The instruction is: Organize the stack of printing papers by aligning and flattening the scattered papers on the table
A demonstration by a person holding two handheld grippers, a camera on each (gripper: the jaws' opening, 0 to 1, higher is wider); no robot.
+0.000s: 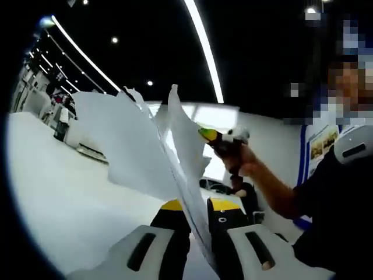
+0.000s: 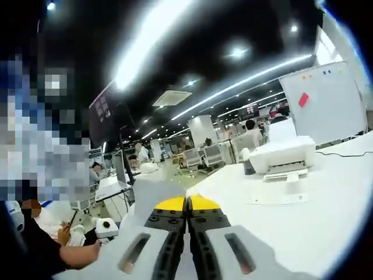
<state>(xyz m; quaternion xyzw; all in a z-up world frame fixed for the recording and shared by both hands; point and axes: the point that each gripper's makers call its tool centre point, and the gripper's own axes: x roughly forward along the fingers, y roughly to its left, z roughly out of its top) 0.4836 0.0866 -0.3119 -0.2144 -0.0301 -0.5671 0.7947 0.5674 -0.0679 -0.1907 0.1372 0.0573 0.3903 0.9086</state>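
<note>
In the left gripper view the left gripper [image 1: 197,224] has its fingers [image 1: 145,252] pinching a bundle of white printing papers [image 1: 131,146], which rise from between the yellow tips and fan out upward, lifted off the white table [image 1: 52,198]. The sheets are uneven, their top edges splayed and curling apart, one sheet bending toward the right gripper [image 1: 224,137], which comes in from the right of that view, held in a person's hand [image 1: 242,163]; its yellow tip sits right at the edge of the sheets, though whether it grips them cannot be told there. In the right gripper view the right gripper's [image 2: 187,213] fingers [image 2: 239,254] are pressed together with only a thin dark seam between them, and a pale sheet edge stands just beyond the yellow tips; whether paper is caught in the seam cannot be told. On the table behind, toward its far edge, sit a white printer [image 2: 282,154] and a whiteboard [image 2: 326,102].
</note>
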